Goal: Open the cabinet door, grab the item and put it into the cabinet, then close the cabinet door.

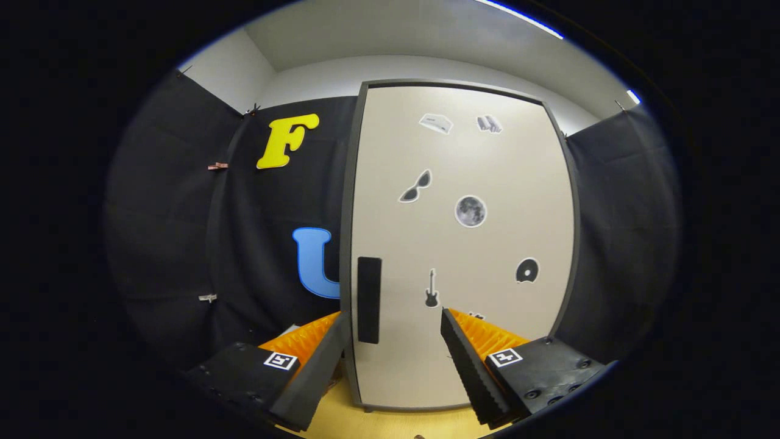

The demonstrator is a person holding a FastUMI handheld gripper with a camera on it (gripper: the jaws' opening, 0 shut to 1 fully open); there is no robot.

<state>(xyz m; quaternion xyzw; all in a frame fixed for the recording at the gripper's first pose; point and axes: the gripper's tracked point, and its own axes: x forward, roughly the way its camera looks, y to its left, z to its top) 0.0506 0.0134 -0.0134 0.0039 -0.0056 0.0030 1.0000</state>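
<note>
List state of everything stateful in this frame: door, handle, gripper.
Cabinet door: closed, flush in its dark frame, stickers on its front.
Handle: black vertical bar by the door's left edge, untouched, just ahead of the left finger.
Gripper: open, fingers spread wide, holding nothing, aimed at the lower door.

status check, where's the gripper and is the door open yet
Gripper open, holding nothing. Cabinet door shut, handle just beyond left fingertip. Nothing between.

Left tongs finger (pixel 317 360) hides cabinet door (pixel 463 244) corner; small sticker by right finger partly covered.
</note>
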